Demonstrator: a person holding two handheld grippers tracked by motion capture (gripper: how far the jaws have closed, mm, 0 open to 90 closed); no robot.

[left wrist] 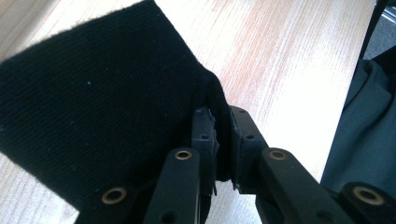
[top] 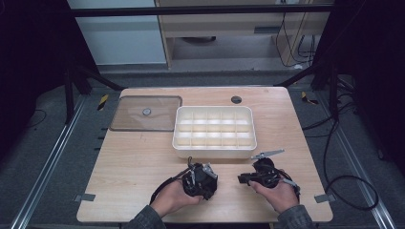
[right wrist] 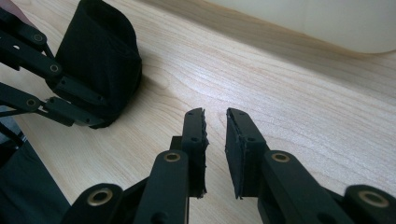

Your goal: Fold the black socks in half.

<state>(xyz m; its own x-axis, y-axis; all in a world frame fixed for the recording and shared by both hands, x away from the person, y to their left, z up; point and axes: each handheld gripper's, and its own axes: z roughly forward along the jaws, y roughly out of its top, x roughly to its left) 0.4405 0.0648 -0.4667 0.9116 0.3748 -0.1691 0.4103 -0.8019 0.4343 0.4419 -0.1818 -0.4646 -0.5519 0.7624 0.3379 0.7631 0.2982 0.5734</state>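
Black cloth [left wrist: 102, 107] pinched in left claw [left wrist: 223, 135] (edge only)

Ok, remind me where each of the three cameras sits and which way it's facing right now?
High view: fixed above the person's side, looking forward and down on the table; both hands, the left gripper and right gripper enter from the bottom, before the white divided tray.
Left gripper view: rides the left gripper, looking along its jaws, shut on a black cloth.
Right gripper view: rides the right gripper, looking along its slightly parted, empty jaws across the tabletop.
Shared: both gripper views show the black cloth; high and right gripper views show the tray.
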